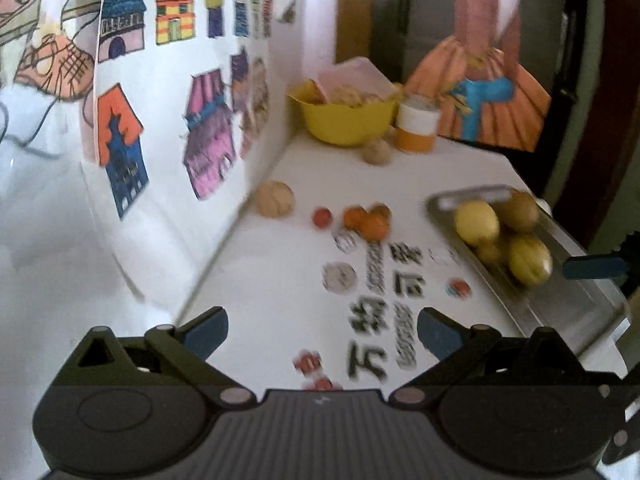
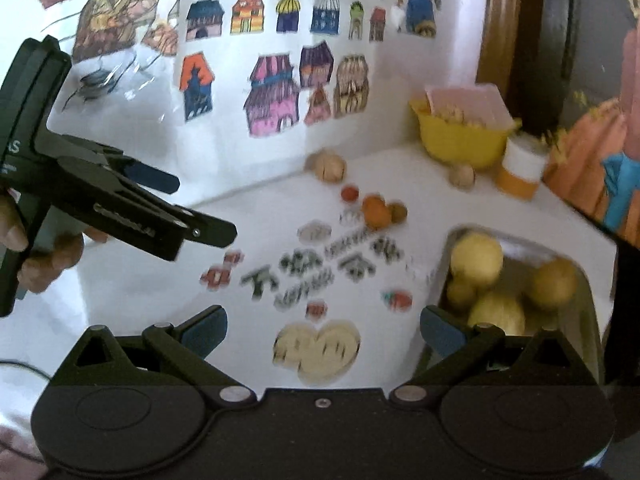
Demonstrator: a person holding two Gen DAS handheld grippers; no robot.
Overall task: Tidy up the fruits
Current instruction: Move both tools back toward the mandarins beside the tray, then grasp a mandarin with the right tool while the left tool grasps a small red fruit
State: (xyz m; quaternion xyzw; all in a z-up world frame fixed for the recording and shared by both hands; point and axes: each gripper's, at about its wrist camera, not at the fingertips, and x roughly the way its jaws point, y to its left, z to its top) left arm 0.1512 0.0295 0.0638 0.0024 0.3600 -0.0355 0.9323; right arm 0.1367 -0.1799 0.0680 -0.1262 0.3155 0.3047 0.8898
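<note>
Left wrist view first: my left gripper (image 1: 322,334) hangs over the white tabletop (image 1: 288,280) with its blue-padded fingers (image 1: 206,334) spread wide and nothing between them. Ahead of it, a small cluster of orange fruits (image 1: 366,220) sits on the tabletop, with a little red fruit (image 1: 322,217) just to its left and a pale, wrinkled round fruit (image 1: 275,199) further left, close to the wall of house drawings (image 1: 160,92). A metal tray (image 1: 568,276) lies to the right, holding a yellow lemon-like fruit (image 1: 477,222), a brownish one (image 1: 520,210) behind it and a greenish-yellow one (image 1: 530,260) nearer me. At the back stand a yellow bowl (image 1: 348,120), an orange-and-white jar (image 1: 417,124) and another pale round fruit (image 1: 376,152) in front of them.

From the right wrist view, my right gripper (image 2: 322,330) is equally wide open and empty, its right finger at the tray's near edge. The left gripper shows at the far left, held in a hand (image 2: 40,256), raised above the tabletop. Motion blur smears the printed characters (image 2: 316,268) on the tabletop.
</note>
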